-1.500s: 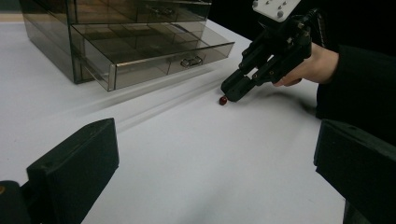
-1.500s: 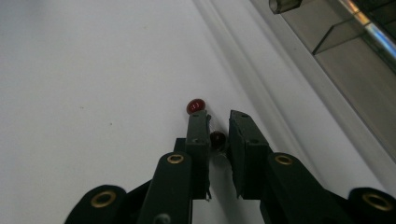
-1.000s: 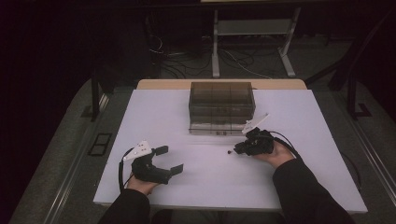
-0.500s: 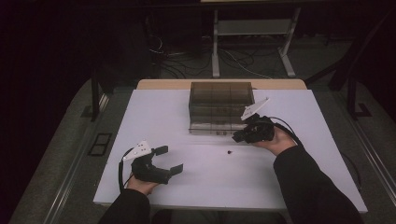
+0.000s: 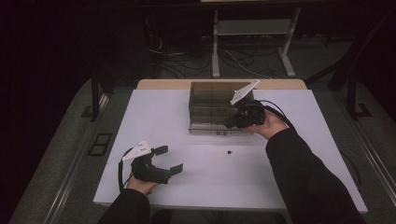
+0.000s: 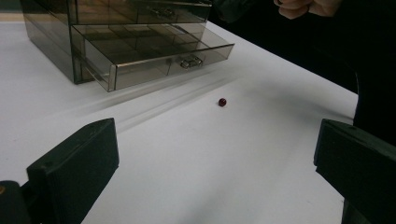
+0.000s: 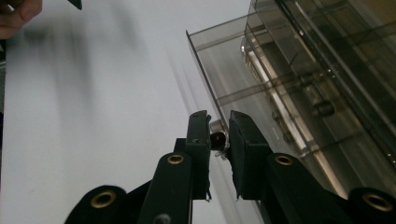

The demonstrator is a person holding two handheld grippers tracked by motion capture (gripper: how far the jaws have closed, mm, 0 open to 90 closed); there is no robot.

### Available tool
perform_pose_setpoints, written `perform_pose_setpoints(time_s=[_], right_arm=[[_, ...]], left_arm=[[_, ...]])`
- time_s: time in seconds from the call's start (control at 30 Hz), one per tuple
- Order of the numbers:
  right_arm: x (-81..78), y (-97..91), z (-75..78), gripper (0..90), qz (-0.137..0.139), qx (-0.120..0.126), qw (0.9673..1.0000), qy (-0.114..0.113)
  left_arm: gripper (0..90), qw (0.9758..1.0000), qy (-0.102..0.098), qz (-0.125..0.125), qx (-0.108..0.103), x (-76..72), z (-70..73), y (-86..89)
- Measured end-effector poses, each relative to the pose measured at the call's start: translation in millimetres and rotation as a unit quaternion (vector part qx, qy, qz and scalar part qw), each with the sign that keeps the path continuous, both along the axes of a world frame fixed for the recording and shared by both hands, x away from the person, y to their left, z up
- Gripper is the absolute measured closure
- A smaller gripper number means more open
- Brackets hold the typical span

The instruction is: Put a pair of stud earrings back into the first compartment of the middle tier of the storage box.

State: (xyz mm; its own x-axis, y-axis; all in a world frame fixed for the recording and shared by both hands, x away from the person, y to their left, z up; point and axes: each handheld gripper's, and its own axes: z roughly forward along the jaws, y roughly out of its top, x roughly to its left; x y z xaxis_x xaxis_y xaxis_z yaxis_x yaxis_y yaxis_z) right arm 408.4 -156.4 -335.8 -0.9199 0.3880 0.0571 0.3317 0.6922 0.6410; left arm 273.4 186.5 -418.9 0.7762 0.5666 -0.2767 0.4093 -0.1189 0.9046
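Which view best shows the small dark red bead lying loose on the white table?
The left gripper view: the small dark red bead lies sharp and unobstructed on the white table, before the open drawer. The high view gives a tiny dark speck.

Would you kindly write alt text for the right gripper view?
The right tongs pinch a small dark red bead beside the open drawer of a clear plastic organizer, above a white table.
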Motion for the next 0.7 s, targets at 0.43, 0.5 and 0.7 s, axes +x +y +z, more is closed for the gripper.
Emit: perform_pose_setpoints(time_s=[0.43, 0.5, 0.7], right_arm=[[17.5, 33.7, 4.1, 77.4, 0.016, -0.026, 0.9995, -0.005], [20.2, 39.2, 2.0, 77.4, 0.021, -0.027, 0.9994, -0.006], [26.3, 55.1, -6.2, 77.3, 0.025, -0.027, 0.9993, -0.002]], left_arm=[[0.0, 1.0000, 0.000, -0.003, -0.002, 0.0, 0.4, 0.3], [0.0, 1.0000, -0.001, -0.002, -0.003, 0.1, 0.2, 0.2], [0.0, 1.0000, -0.001, -0.002, -0.003, 0.0, 0.5, 0.4]])
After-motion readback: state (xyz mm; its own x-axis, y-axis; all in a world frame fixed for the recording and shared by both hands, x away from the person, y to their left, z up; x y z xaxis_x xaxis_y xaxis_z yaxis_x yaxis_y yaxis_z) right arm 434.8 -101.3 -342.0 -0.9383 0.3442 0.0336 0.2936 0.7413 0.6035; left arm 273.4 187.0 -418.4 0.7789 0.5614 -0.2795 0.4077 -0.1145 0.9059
